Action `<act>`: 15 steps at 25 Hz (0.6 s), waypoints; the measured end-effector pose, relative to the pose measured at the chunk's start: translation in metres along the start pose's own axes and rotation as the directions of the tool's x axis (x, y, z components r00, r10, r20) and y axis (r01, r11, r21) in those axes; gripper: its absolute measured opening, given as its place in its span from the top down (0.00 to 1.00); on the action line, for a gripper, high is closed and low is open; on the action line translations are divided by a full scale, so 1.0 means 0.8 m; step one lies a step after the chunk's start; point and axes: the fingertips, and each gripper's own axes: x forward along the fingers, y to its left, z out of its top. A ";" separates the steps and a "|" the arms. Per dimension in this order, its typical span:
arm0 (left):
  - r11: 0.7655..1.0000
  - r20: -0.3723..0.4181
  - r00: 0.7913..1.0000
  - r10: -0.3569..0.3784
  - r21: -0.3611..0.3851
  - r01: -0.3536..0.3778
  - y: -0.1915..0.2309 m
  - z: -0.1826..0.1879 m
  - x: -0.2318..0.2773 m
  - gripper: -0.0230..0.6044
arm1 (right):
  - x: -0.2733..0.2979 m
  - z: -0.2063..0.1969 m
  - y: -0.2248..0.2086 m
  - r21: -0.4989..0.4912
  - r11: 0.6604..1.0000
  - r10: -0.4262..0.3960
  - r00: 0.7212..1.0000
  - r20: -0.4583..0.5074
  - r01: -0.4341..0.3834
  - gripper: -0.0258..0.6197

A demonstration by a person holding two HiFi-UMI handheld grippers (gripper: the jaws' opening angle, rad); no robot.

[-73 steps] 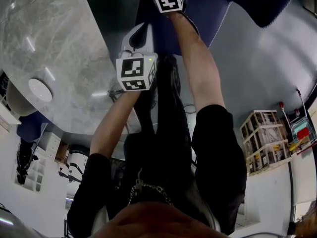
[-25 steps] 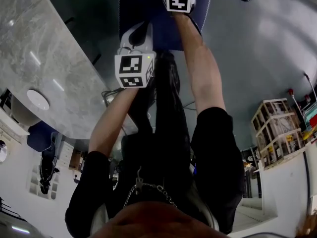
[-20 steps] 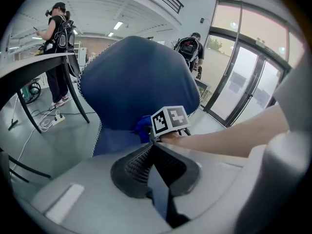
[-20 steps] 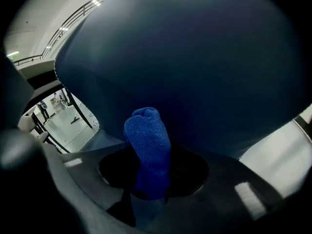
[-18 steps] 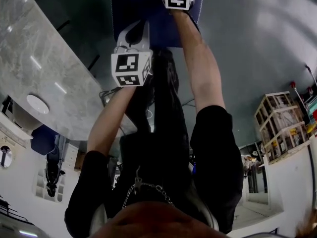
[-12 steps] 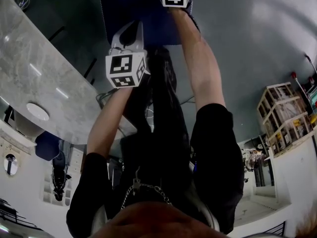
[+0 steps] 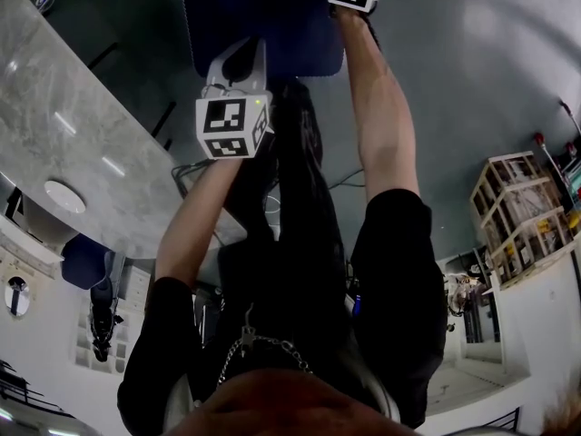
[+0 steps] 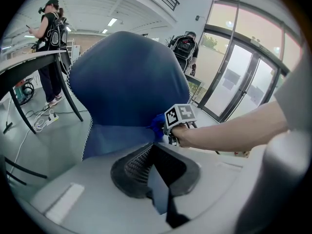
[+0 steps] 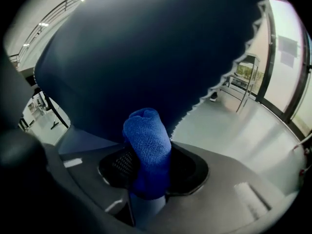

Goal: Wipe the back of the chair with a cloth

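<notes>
The chair's dark blue back (image 7: pixel 263 16) fills the top of the head view and looms ahead in both gripper views (image 8: pixel 126 77) (image 9: pixel 146 48). My right gripper (image 9: pixel 146 172) is shut on a rolled blue cloth (image 9: pixel 147 140), whose upper end is pressed against the chair's back. From the left gripper view, the right gripper (image 8: pixel 171 130) and the cloth (image 8: pixel 157 126) are at the back's lower right edge. My left gripper (image 8: pixel 153 147) is held short of the chair with its jaws shut and nothing between them. In the head view its marker cube (image 7: pixel 233 125) is below the chair.
A marble-topped table (image 7: pixel 73 153) runs along the left, its dark legs (image 8: pixel 73 101) beside the chair. One person (image 8: pixel 51 28) stands behind the table, another with a backpack (image 8: pixel 185 45) behind the chair. Glass doors (image 8: pixel 234 77) are on the right, wooden crates (image 7: pixel 513 212) farther right.
My right gripper has moved the cloth to the right along the chair's back. The left gripper has drifted a little to the left and stays shut.
</notes>
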 end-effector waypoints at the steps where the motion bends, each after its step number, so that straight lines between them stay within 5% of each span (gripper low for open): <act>1: 1.000 0.003 1.000 0.002 0.001 -0.002 -0.002 0.000 -0.003 0.95 | -0.004 -0.002 -0.011 0.027 0.999 -0.024 1.000 -0.006 0.024 0.73; 6: 1.000 0.023 1.000 0.007 0.009 -0.007 -0.003 0.003 -0.022 0.95 | -0.035 -0.024 -0.059 0.192 0.974 -0.120 0.992 -0.030 0.123 0.73; 15: 0.998 0.109 0.994 0.026 0.054 -0.033 -0.046 0.031 -0.085 0.95 | -0.156 -0.032 -0.064 0.187 0.976 -0.120 0.992 0.044 0.110 0.74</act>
